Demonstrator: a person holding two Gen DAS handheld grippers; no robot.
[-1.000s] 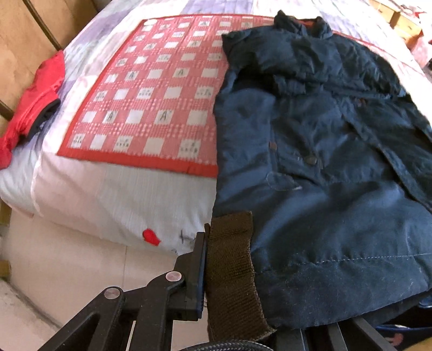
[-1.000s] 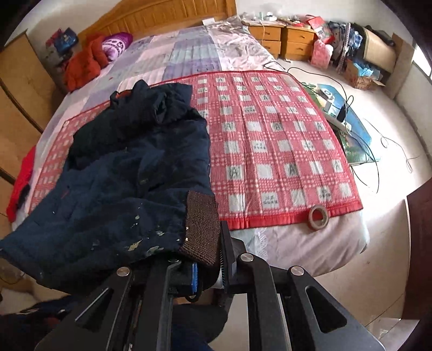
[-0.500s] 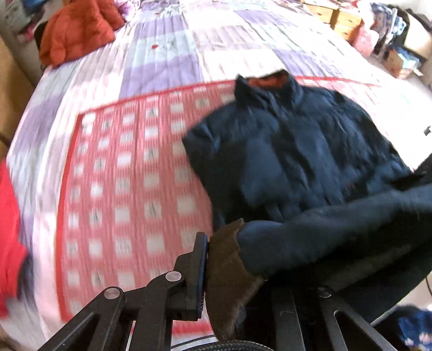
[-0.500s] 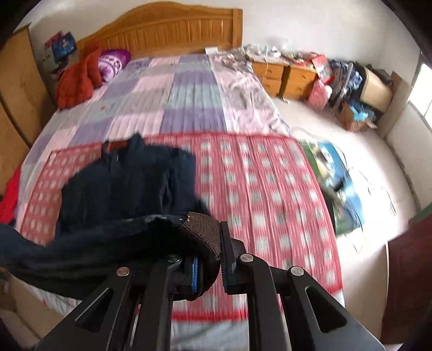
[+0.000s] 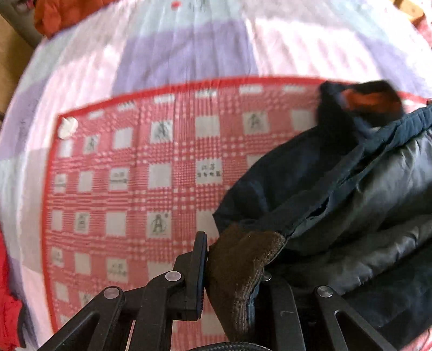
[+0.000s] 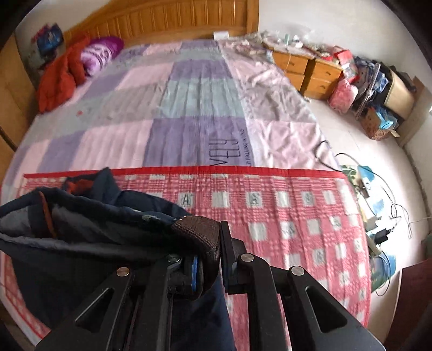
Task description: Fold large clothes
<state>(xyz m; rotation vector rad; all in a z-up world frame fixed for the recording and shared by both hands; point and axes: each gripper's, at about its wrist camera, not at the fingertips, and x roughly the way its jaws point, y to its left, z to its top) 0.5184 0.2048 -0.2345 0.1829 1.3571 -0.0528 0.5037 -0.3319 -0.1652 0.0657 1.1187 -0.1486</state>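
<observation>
So both ends of the navy padded jacket (image 5: 310,172) are pinched up off the bed right now. The left hand-held gripper (image 5: 229,270) is clamped on a brown knit cuff (image 5: 243,264), with the jacket body bunching away toward 2 o'clock in its view, grey lining (image 5: 378,189) facing up and the collar with its orange inside (image 5: 367,97) sitting up near 1 o'clock. The right hand-held gripper (image 6: 216,248) is pinched tight on the other brown knit cuff (image 6: 197,229), and from there the jacket (image 6: 89,216) drapes off toward 9 o'clock, folded over on itself so the lining shows.

Underneath is the red checked mat (image 6: 297,216) spread over the near half of the bed; the jacket covers the mat's left part in the right wrist view and its right part in the left wrist view. Past the mat at 12 o'clock is the pink and purple patchwork quilt (image 6: 189,94), then the wooden headboard (image 6: 175,19). A red-orange garment (image 6: 59,78) is piled at 10 o'clock by the purple pillow (image 6: 100,54). Wooden nightstands (image 6: 307,70) and floor clutter sit around 2 o'clock. The left wrist view is pretty blurry.
</observation>
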